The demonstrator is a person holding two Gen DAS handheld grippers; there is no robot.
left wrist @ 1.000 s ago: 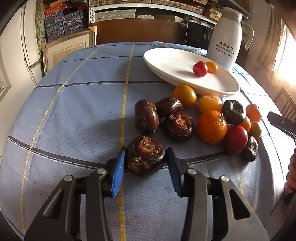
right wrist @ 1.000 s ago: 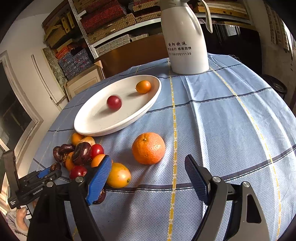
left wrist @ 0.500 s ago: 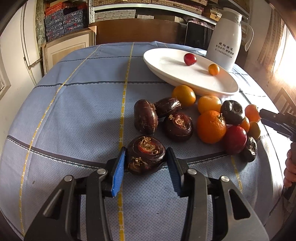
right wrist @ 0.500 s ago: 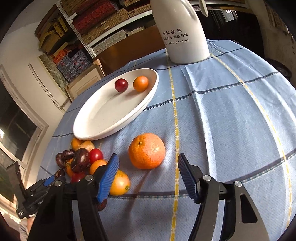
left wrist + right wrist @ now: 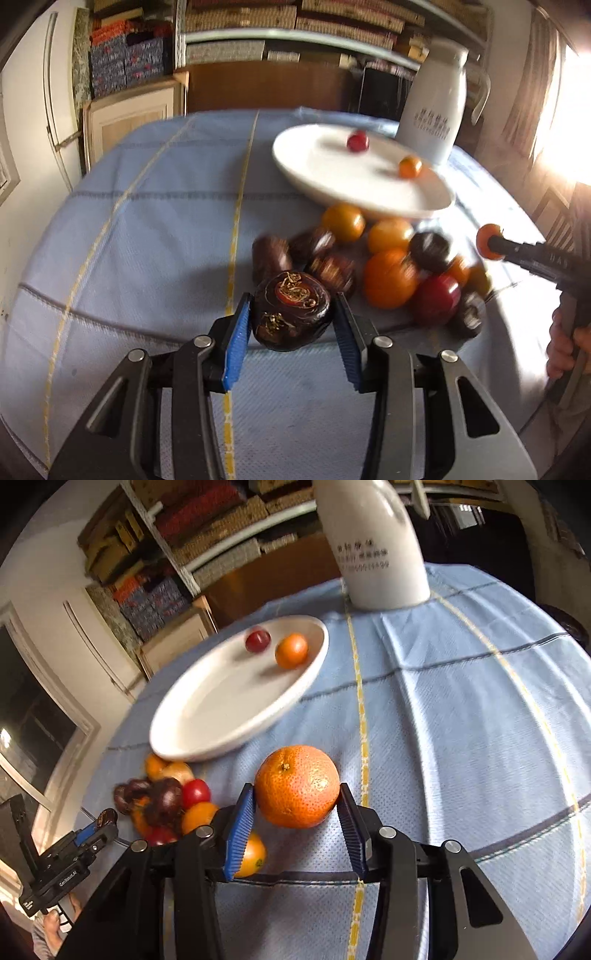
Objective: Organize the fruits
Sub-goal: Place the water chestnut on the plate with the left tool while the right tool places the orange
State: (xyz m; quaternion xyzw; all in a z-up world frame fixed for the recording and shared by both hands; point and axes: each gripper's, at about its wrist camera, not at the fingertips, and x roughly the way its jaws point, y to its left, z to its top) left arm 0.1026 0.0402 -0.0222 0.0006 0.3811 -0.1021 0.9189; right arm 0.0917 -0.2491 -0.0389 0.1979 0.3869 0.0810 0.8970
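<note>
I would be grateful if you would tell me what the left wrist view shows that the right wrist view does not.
Only the left wrist view shows the dark fruit close up, clamped in the left gripper. Only the right wrist view shows the big orange close up, with the right gripper, whose jaws have just been closing, pressing on it. Both show the white plate holding a red and an orange fruit, the white jug, and the fruit pile.

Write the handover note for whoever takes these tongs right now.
Left tongs: shut on a dark water chestnut.
Right tongs: jaws have just been closing, pads now against the big orange on the blue cloth.
White plate: holds one small red fruit and one small orange fruit. That is all that is done.
Left to do: the pile of mixed fruit beside the plate, plus both held pieces.
</note>
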